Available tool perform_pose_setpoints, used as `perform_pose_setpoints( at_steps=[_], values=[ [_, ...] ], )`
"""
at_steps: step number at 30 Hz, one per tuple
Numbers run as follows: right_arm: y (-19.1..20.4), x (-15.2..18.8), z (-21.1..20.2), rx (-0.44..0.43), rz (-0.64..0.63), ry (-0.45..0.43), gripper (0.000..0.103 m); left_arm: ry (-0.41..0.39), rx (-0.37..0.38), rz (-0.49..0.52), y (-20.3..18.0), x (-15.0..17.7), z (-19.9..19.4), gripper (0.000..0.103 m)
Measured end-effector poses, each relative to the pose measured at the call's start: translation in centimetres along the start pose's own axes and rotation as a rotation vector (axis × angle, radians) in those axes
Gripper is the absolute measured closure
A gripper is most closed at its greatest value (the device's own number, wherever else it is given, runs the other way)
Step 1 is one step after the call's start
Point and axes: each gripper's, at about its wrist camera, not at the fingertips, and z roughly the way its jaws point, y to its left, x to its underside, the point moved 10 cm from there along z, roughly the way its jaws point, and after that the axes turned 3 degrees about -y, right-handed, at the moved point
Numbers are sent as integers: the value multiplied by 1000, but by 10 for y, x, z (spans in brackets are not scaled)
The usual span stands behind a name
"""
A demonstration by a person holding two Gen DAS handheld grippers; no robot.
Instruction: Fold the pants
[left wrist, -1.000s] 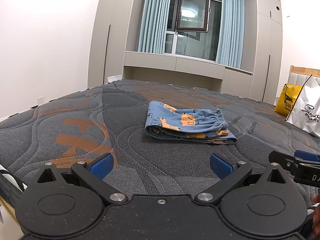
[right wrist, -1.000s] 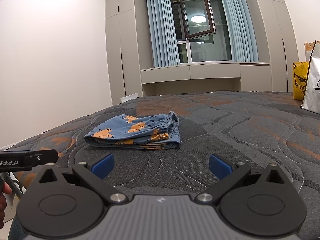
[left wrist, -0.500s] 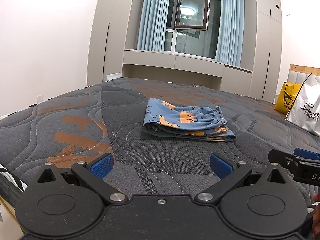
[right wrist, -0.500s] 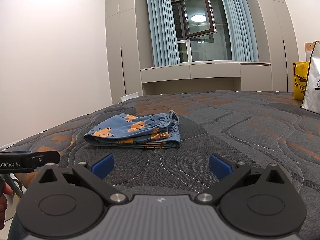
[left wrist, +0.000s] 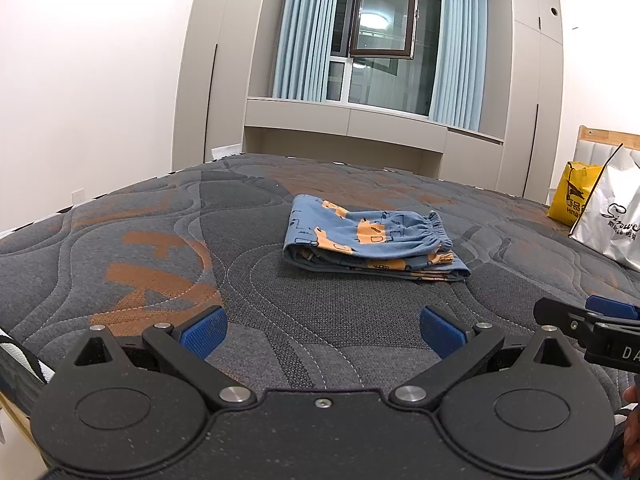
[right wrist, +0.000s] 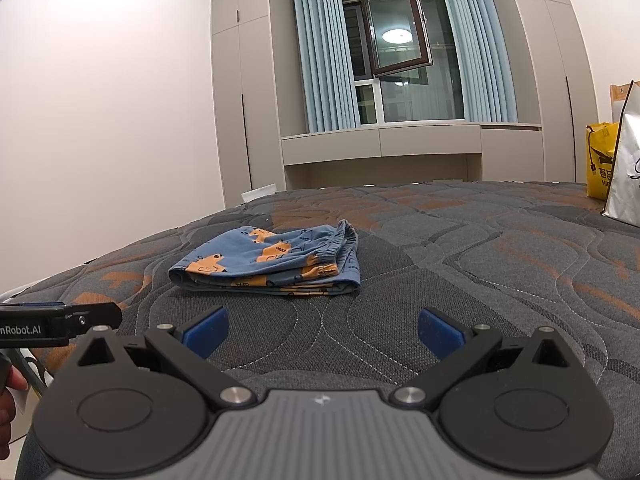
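Blue pants with orange prints (left wrist: 372, 240) lie folded into a compact stack on the grey and orange mattress (left wrist: 160, 248), elastic waistband to the right. My left gripper (left wrist: 322, 330) stands open near the bed's front edge, well short of the pants, nothing between its blue pads. In the right wrist view the same folded pants (right wrist: 272, 264) lie ahead and to the left, and my right gripper (right wrist: 322, 330) is open and empty too. Each gripper's tip shows at the side of the other's view: the right gripper (left wrist: 592, 320) and the left gripper (right wrist: 60, 322).
A yellow bag (left wrist: 572, 198) and a white shopping bag (left wrist: 612, 216) stand at the right side of the bed by a wooden headboard. Beyond the mattress are a window with blue curtains (left wrist: 380, 40), a low shelf and tall cupboards. A person's hand (right wrist: 10, 408) shows at lower left.
The left wrist view has drifted slightly, so the pants sit a little higher and further left in it. The pants themselves have not moved, and both grippers have stayed open.
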Motion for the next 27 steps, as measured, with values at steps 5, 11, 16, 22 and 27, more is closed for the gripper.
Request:
perform_pose_setpoints(
  at_steps=[5, 11, 16, 22, 27],
  values=[
    [0, 0, -1, -2, -2, 1, 0, 0, 0, 0, 0, 0, 0, 1],
    [0, 0, 0, -3, -2, 3, 0, 0, 4, 1, -1, 0, 0, 1],
    [0, 0, 0, -3, -2, 3, 0, 6, 68, -24, -8, 1, -2, 1],
    [0, 0, -1, -2, -4, 3, 0, -3, 51, 2, -11, -1, -2, 1],
    [0, 1, 0, -1, -5, 4, 0, 1, 47, -10, -7, -3, 0, 1]
  ],
)
